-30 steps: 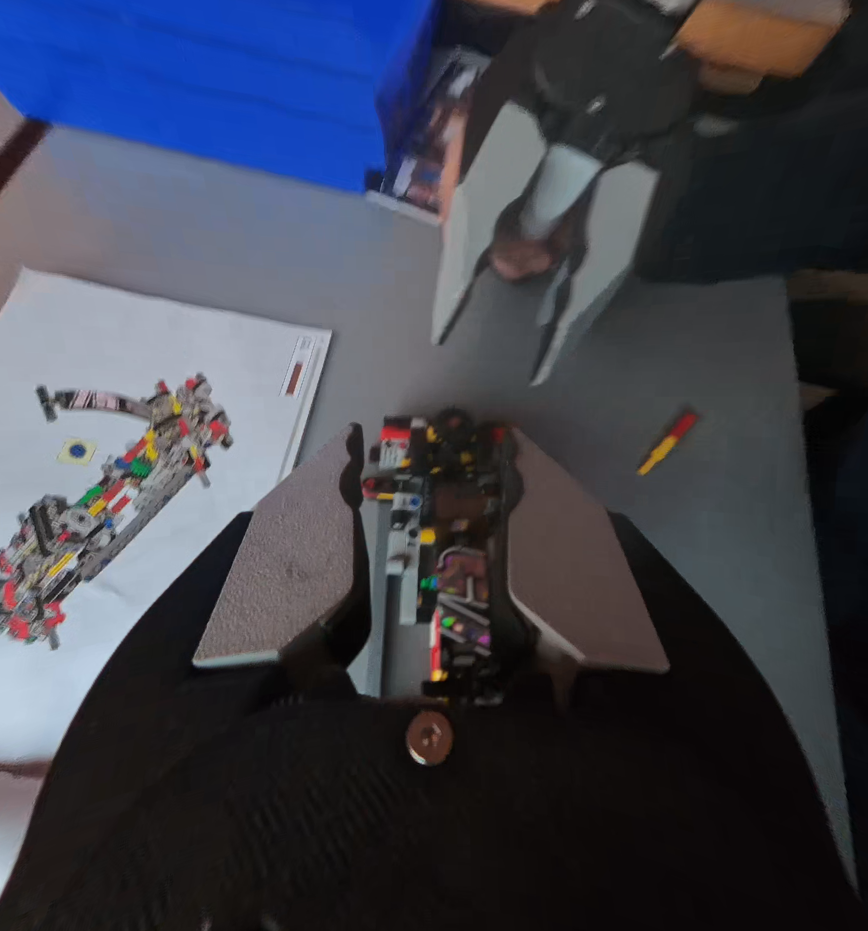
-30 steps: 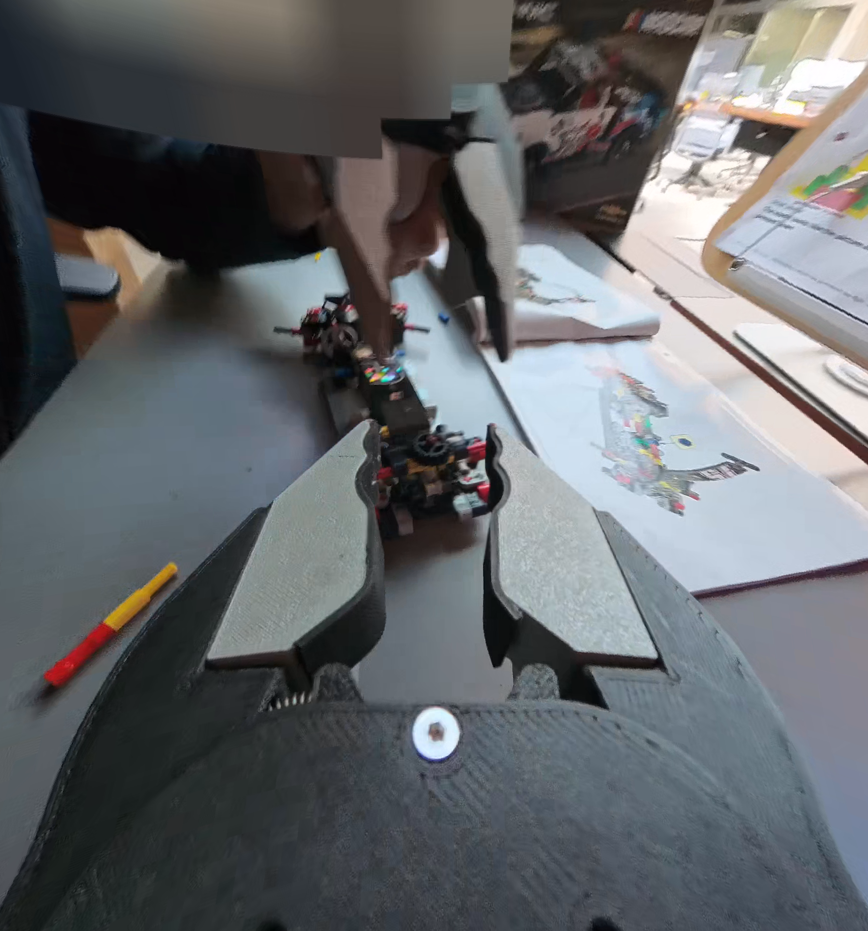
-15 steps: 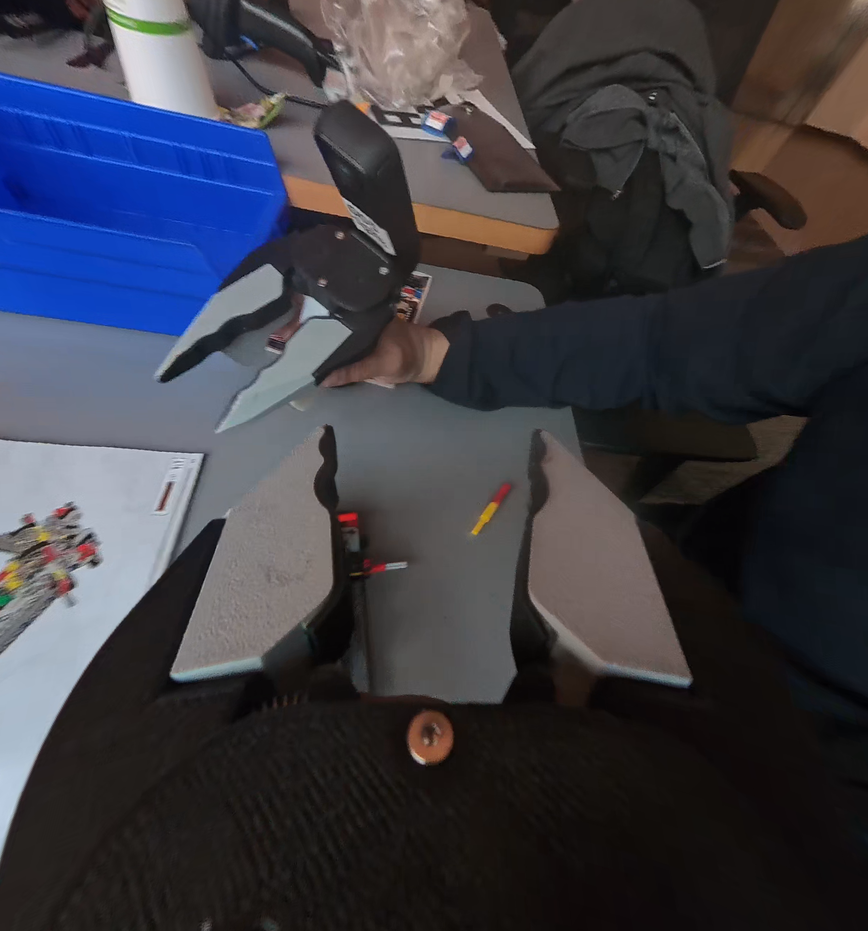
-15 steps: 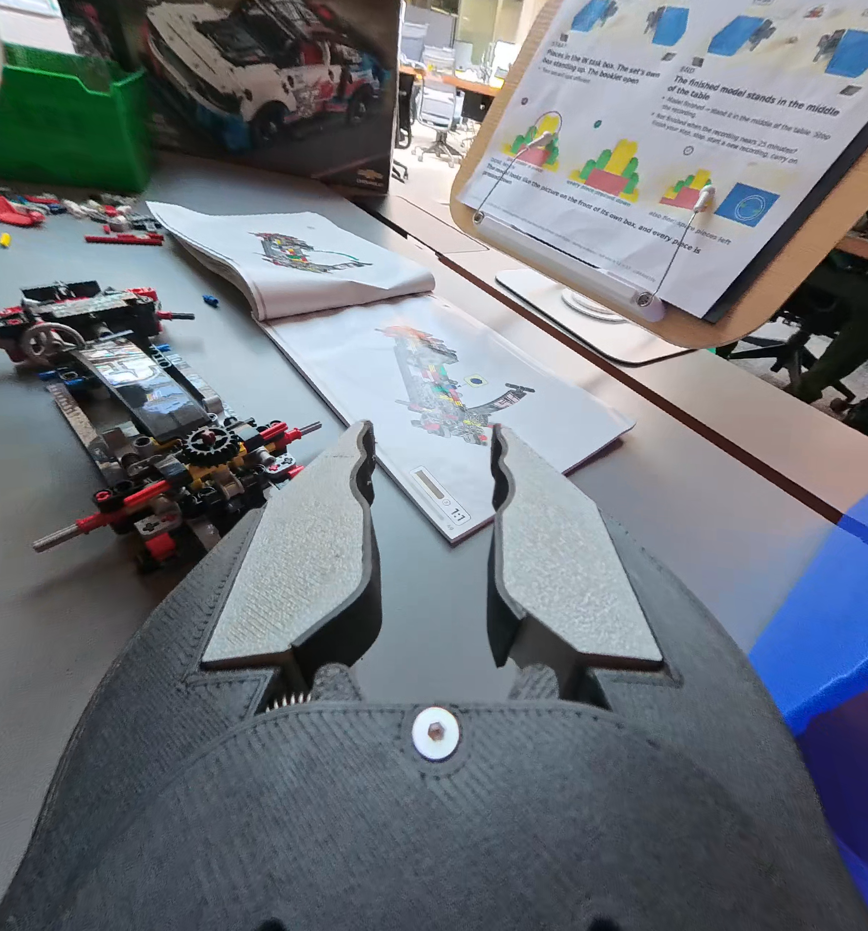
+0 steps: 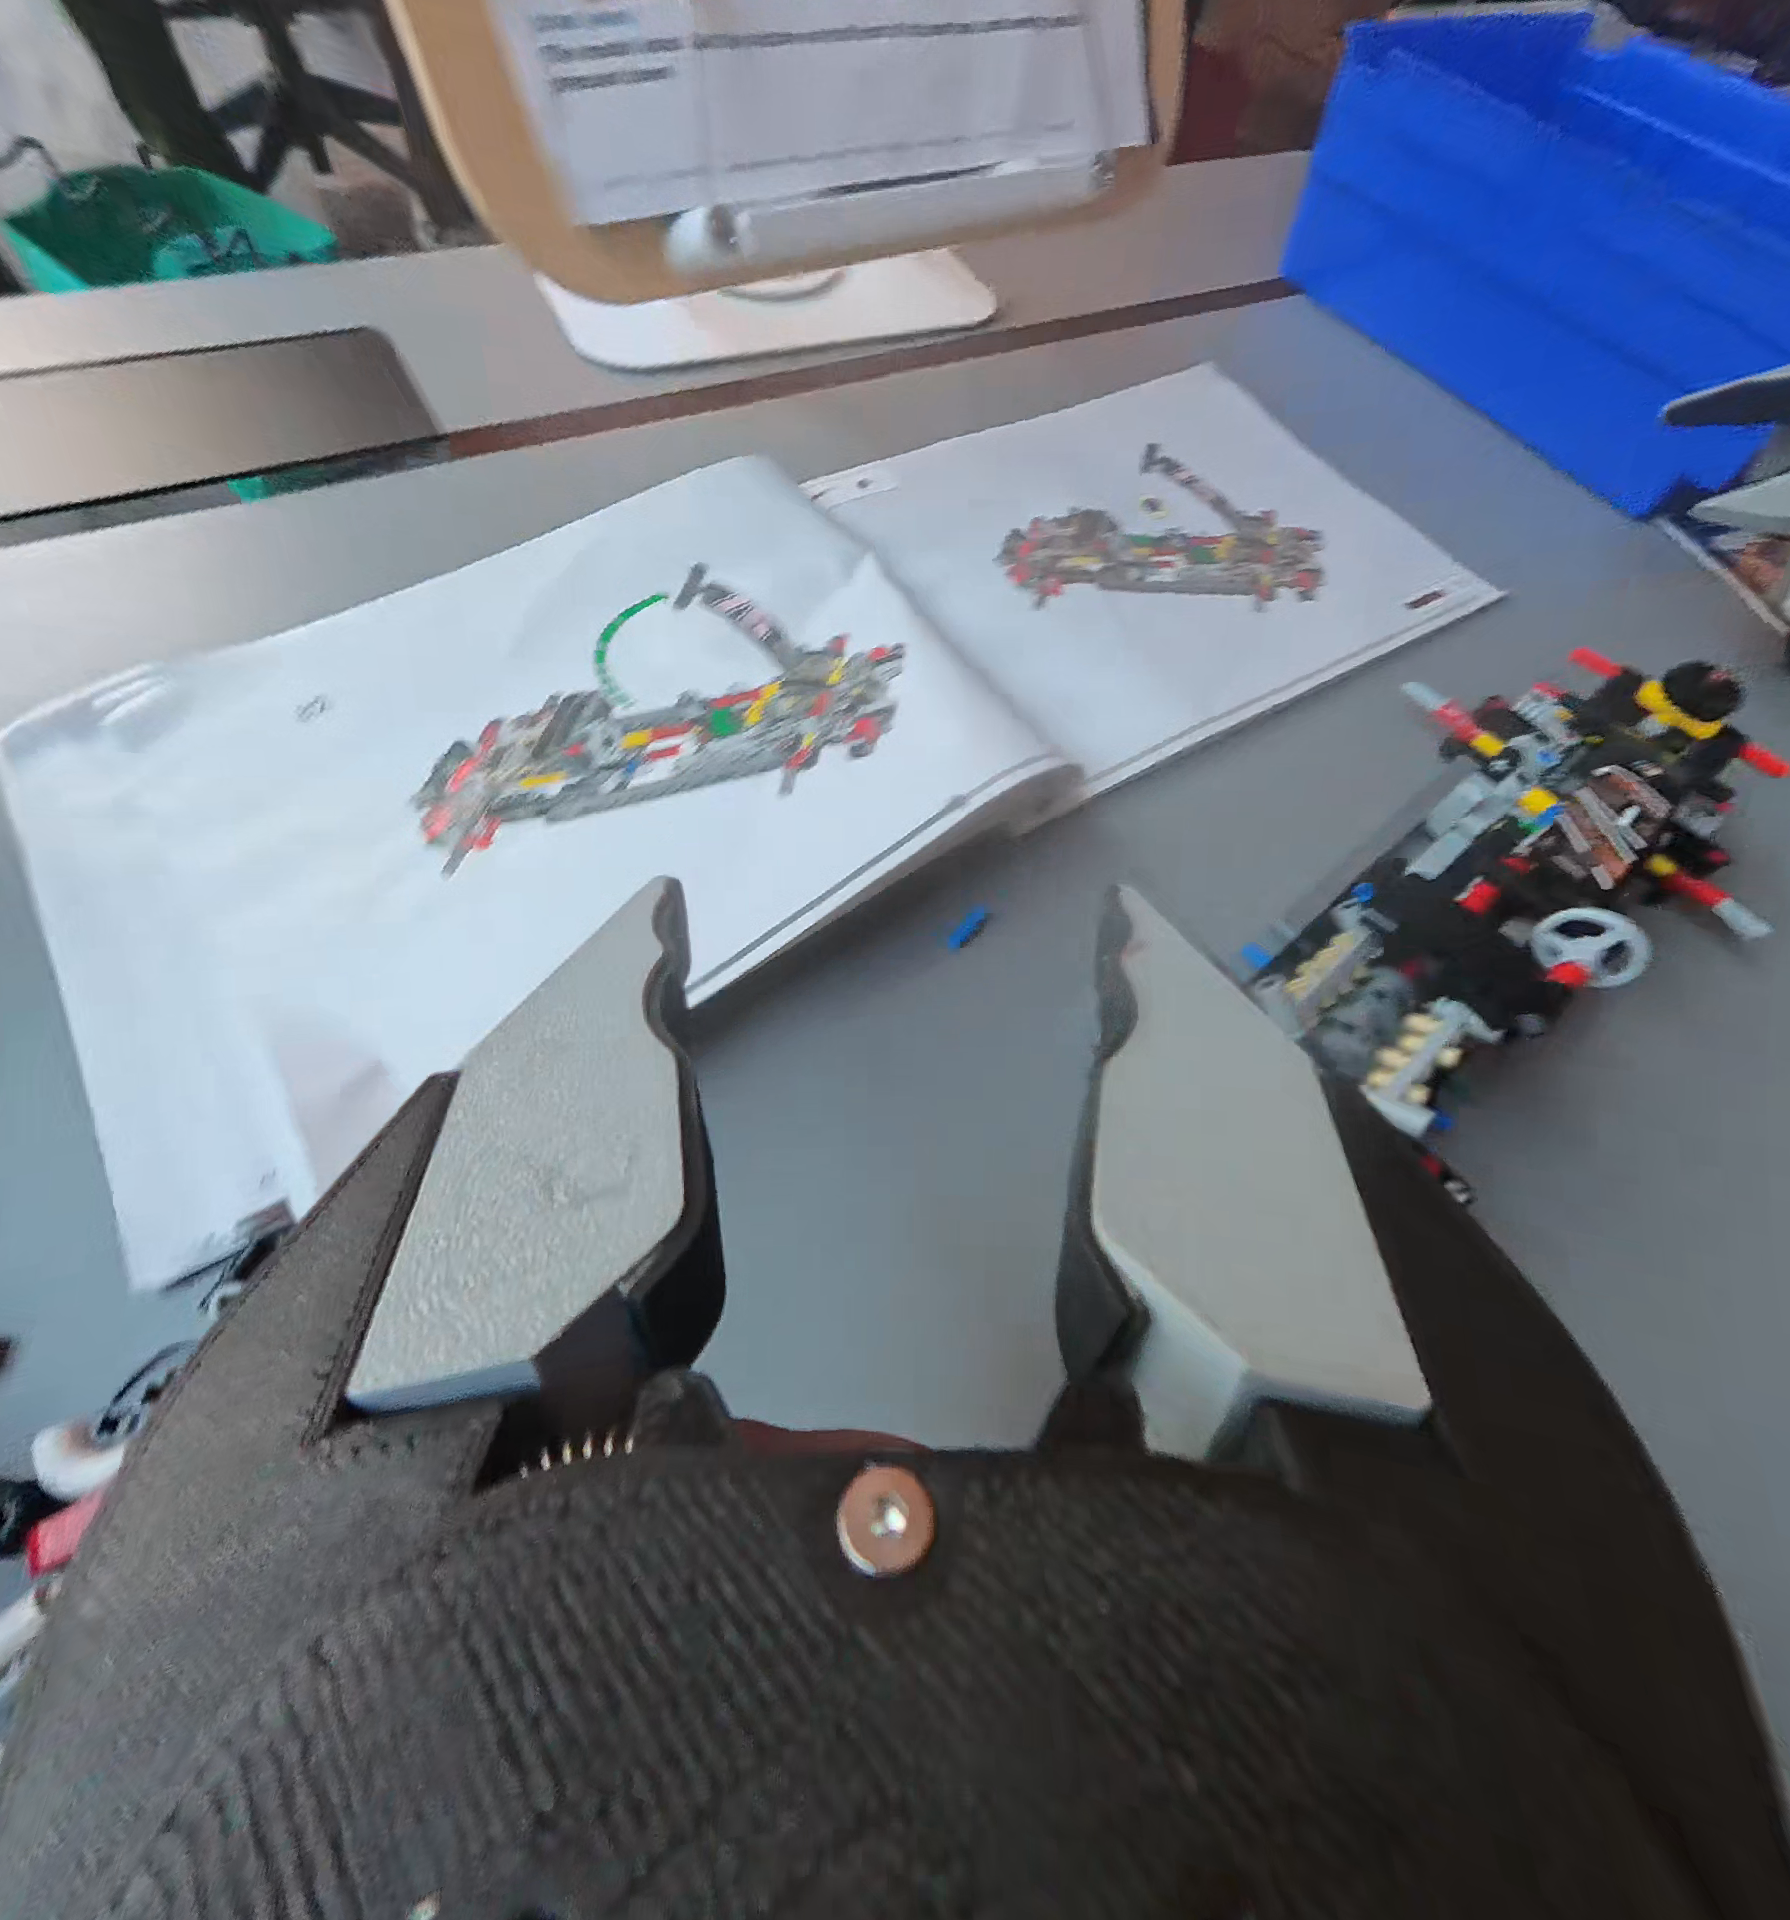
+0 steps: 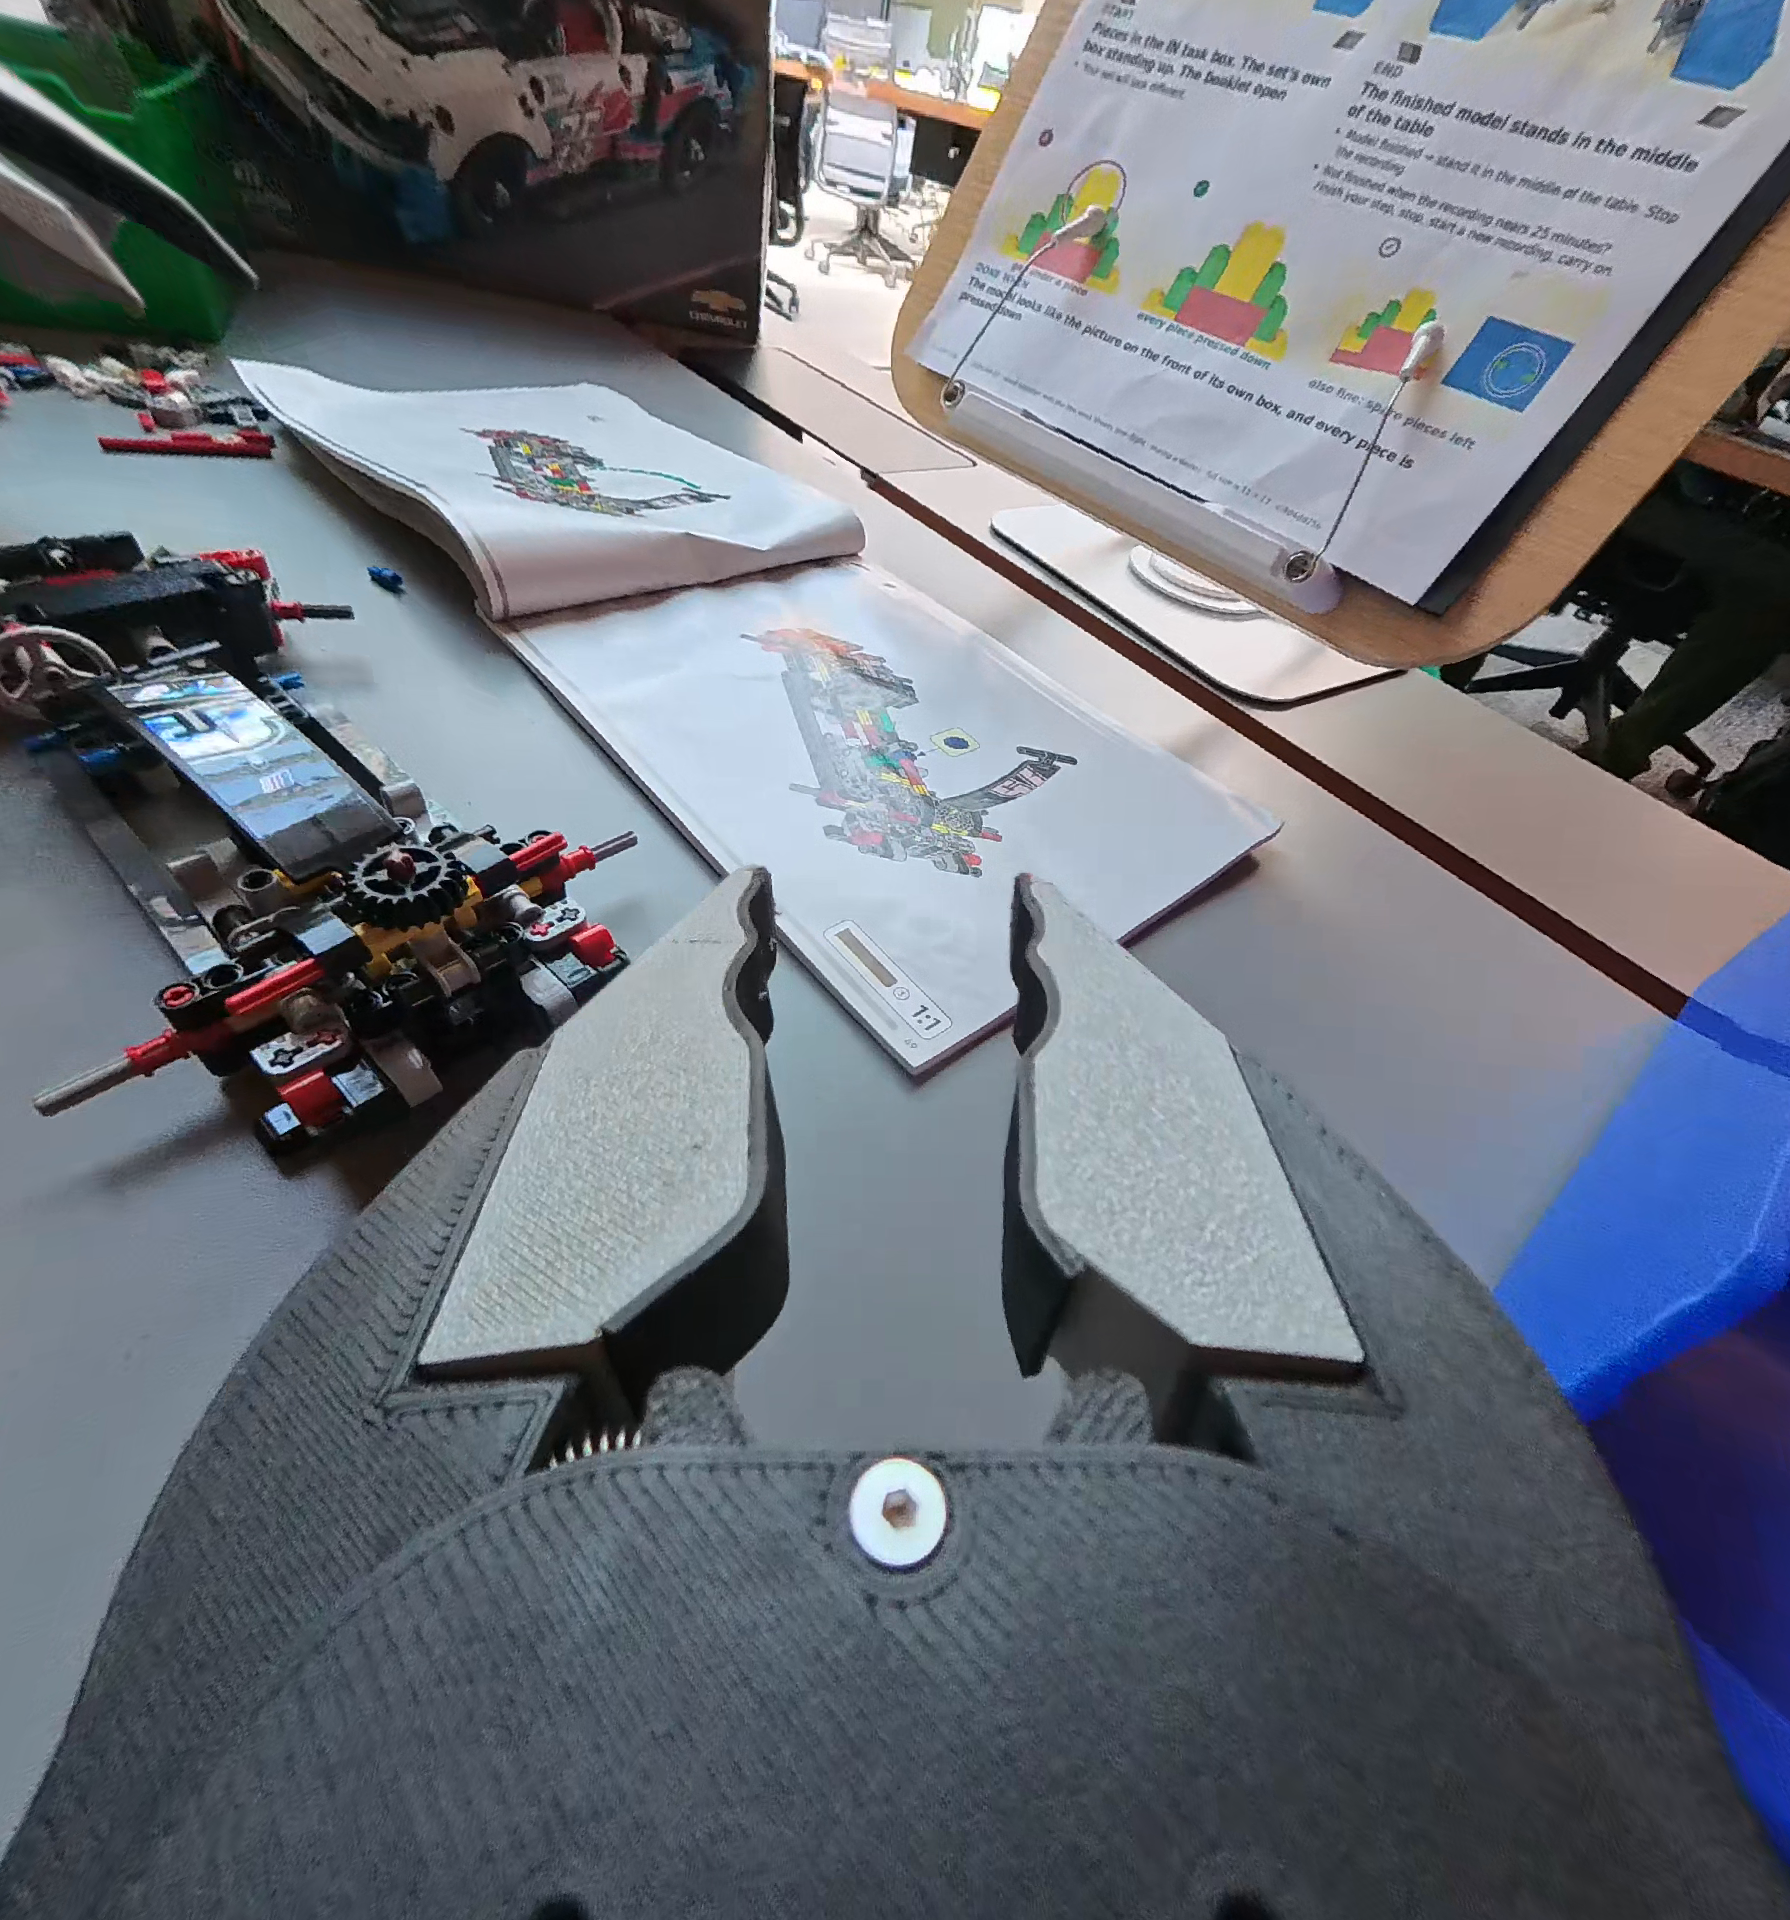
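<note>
the loose parts [image 5: 8, 1475] by the left claw's body are blurred and cut by the frame edge.

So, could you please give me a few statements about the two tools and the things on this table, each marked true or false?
1. The left tool is open with nothing between its fingers. True.
2. The right tool grips the brick-built car chassis. False: it is open, and the chassis lies on the table to its left, untouched.
3. The instruction booklet lies open on the grey table. True.
4. A small blue pin sits inside the blue bin. False: it lies on the table beside the booklet.
5. The document stand lies flat on the booklet. False: it stands upright behind it.
</note>
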A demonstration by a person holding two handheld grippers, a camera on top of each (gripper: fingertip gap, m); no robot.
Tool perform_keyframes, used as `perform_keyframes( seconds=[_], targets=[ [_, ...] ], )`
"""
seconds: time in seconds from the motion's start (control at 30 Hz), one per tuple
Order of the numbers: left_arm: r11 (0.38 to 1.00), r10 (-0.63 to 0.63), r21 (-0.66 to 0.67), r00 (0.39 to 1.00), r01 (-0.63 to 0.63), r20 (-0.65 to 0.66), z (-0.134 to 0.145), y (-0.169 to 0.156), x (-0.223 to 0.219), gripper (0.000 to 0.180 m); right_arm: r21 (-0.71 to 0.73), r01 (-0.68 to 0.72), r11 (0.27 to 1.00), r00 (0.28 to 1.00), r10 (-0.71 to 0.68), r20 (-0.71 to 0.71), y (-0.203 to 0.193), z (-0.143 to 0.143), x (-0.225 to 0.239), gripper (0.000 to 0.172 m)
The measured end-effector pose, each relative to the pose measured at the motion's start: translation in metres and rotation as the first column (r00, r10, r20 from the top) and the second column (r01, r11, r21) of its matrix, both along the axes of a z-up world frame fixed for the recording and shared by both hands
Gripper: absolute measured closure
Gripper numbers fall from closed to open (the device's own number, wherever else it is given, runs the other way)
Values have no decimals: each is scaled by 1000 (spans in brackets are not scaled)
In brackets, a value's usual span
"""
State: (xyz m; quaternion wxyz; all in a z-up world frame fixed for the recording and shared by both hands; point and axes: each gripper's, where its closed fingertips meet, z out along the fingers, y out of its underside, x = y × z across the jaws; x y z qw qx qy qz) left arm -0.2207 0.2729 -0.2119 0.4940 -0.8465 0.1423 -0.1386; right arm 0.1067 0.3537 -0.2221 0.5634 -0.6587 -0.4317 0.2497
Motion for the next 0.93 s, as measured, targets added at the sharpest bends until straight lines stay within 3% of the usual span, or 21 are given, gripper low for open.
perform_keyframes(
  seconds=[0.13,0.3,0.43,0.57,0.67,0.8,0.93],
  targets=[
    [1000,13,8,1000,-13,25,-17,-10,-8,103,17,8,1000,1000,-8,14,0,-1,-1,129],
    [987,-89,125,991,101,-99,-1,-3,-8,106,5,-10,1000,1000,10,-9,1,2,-3,131],
    [962,-161,208,982,179,-102,9,21,-11,109,-15,-45,999,999,45,-17,2,1,-9,131],
    [954,-256,153,966,258,-29,0,29,-5,101,0,-29,1000,1000,29,6,5,-1,-10,132],
    [958,-259,133,966,255,12,-11,24,-12,101,22,38,999,999,-38,28,16,-2,-6,134],
    [959,-235,184,968,215,92,-2,30,-21,104,10,162,987,987,-162,-18,37,3,8,134],
    [948,-300,175,927,265,226,-4,18,-12,105,8,230,973,973,-229,-35,44,4,17,135]
  ],
)
